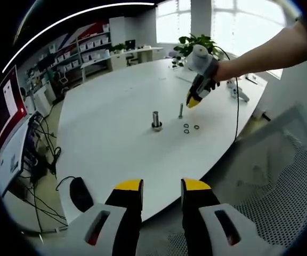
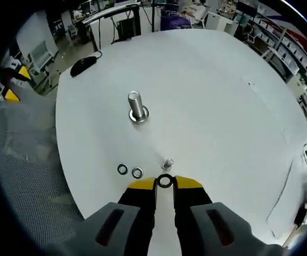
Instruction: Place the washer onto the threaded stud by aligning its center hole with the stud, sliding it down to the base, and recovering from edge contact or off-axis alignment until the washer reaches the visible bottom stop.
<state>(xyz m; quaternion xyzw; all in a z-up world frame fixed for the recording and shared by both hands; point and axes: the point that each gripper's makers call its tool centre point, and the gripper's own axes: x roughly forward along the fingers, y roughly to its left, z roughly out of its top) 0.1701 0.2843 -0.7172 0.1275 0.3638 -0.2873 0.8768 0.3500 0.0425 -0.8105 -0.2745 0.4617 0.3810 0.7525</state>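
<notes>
A small threaded stud (image 2: 168,163) stands upright on the white table (image 2: 212,90), just beyond my right gripper (image 2: 165,182). That gripper is shut on a dark washer (image 2: 165,181), pinched on edge between its yellow tips a little short of the stud. Farther out stands a thicker stud (image 2: 137,106) with a ring at its base. Two loose washers (image 2: 129,171) lie left of the small stud. In the left gripper view the right gripper (image 1: 193,100) hovers beside the small stud (image 1: 180,110). My left gripper (image 1: 162,185) is open and empty, off the table's near edge.
A black mouse (image 2: 82,65) lies near the table's edge. A grey mesh chair (image 1: 281,176) stands by my left gripper. A potted plant (image 1: 196,42) and a small white object (image 1: 239,94) sit at the far side. Desks and shelves line the room.
</notes>
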